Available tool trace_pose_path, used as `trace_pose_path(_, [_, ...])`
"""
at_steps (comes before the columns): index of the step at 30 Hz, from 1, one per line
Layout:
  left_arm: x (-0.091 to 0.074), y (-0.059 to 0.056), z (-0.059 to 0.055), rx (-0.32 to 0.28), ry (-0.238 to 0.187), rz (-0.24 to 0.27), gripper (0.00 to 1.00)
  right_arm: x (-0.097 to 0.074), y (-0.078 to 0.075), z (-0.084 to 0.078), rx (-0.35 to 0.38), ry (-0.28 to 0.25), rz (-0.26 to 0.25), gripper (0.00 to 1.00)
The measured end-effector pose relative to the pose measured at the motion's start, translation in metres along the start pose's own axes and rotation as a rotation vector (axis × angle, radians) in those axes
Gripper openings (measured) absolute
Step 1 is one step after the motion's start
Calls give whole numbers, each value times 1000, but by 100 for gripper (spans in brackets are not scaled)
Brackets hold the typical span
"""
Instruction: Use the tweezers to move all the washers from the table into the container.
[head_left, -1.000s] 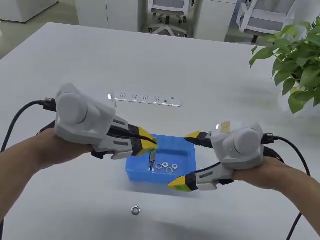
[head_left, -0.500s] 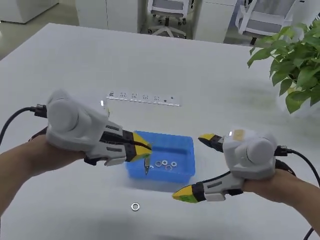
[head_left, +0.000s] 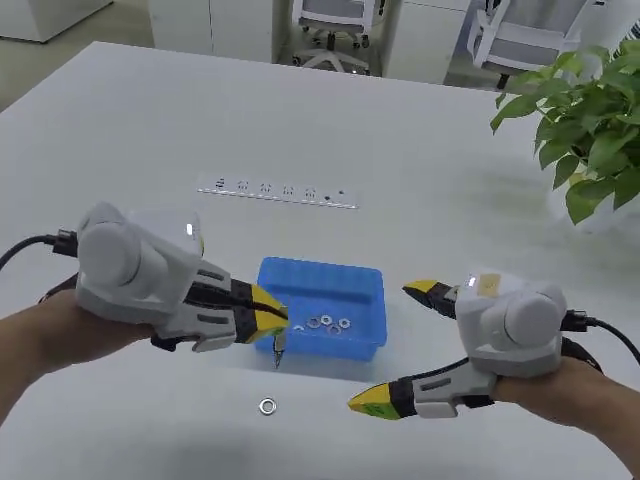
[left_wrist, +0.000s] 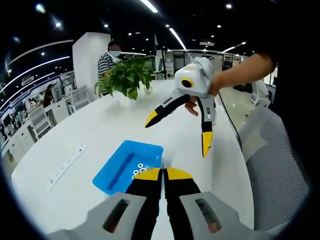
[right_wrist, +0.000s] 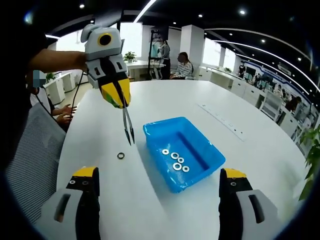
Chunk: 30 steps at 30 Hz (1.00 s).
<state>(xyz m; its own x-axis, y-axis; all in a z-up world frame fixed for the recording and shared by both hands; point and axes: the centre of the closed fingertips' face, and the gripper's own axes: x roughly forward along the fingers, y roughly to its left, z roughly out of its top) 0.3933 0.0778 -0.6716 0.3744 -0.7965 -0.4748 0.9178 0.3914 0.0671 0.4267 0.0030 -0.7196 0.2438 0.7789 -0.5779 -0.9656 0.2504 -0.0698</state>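
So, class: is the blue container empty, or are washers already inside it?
Not empty: the container holds several washers; one washer lies outside on the table.

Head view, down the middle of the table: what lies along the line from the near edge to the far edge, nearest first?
Loose washer → blue container → power strip → office chair beyond the table's far edge.

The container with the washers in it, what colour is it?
The container is bright blue, clearest in the right gripper view.
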Motion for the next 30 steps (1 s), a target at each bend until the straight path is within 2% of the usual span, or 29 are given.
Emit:
trace_pose_path(14, [3,-16,-21,-7,25,-26,5,-2,12,-9,9,8,12,100])
trace_pose_path(30, [7,-23,-28,-27,31,-35,5,1,21,-11,14,10,31,99])
